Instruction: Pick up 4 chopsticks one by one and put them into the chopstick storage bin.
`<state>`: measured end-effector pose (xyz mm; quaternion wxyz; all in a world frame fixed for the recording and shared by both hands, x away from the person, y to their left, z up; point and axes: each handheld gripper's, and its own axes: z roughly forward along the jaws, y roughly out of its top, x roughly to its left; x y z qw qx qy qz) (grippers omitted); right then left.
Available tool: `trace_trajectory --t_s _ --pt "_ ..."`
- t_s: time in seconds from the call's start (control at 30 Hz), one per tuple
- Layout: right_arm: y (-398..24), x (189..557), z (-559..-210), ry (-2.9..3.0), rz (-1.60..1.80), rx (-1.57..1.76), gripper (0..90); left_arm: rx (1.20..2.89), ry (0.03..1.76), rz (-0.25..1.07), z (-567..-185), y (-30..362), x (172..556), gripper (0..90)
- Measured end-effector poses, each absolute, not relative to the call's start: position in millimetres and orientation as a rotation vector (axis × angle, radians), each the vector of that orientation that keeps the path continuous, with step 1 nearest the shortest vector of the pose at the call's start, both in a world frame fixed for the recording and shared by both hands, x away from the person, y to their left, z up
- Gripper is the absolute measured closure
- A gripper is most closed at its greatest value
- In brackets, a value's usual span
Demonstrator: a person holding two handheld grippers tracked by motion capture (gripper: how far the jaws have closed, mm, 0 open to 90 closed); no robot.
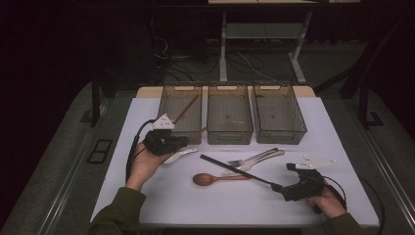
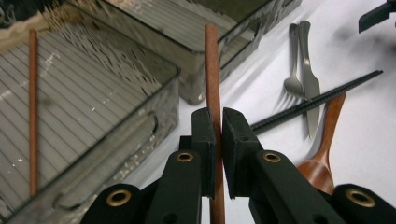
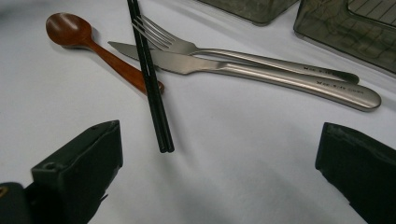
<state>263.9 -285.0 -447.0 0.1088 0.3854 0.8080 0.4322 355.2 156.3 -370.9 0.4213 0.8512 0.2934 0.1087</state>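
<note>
My left gripper (image 1: 182,140) (image 2: 218,126) is shut on a brown wooden chopstick (image 2: 211,60) (image 1: 197,133), which points up over the front edge of the left bin (image 1: 180,128) (image 2: 116,140). A second brown chopstick (image 1: 186,108) (image 2: 32,102) lies slanted inside that bin. My right gripper (image 1: 285,183) (image 3: 219,144) stands open low over the table, with nothing between its jaws. The near end of a pair of black chopsticks (image 1: 235,169) (image 3: 152,79) (image 2: 317,100) lies just ahead of it.
Three clear bins stand in a row at the back: left, middle (image 1: 230,132) and right (image 1: 279,134). A wooden spoon (image 1: 209,178) (image 3: 70,29), a fork (image 3: 224,52) and a knife (image 3: 261,74) lie under the black chopsticks. A metal spoon (image 1: 179,155) rests by my left hand.
</note>
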Motion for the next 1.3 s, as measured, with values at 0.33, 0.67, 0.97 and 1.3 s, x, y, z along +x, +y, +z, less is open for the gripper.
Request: trace_trajectory --t_s 0.33,0.67,0.97,1.3 --pt "-285.4 263.1 -446.4 2.374 1.272 1.128 0.6 2.124 0.760 0.273 -357.2 155.3 380.0 83.3" --pt "-285.1 263.2 -446.5 2.373 1.273 1.130 0.6 2.121 0.827 0.316 -336.3 158.0 414.9 83.2" --pt "-286.1 263.3 -445.8 2.366 1.282 1.130 0.6 2.070 0.938 0.341 -320.3 164.4 458.9 83.3" --pt "-286.3 263.3 -445.5 2.369 1.291 1.131 0.6 2.027 1.046 0.352 -324.5 161.1 492.7 83.3"
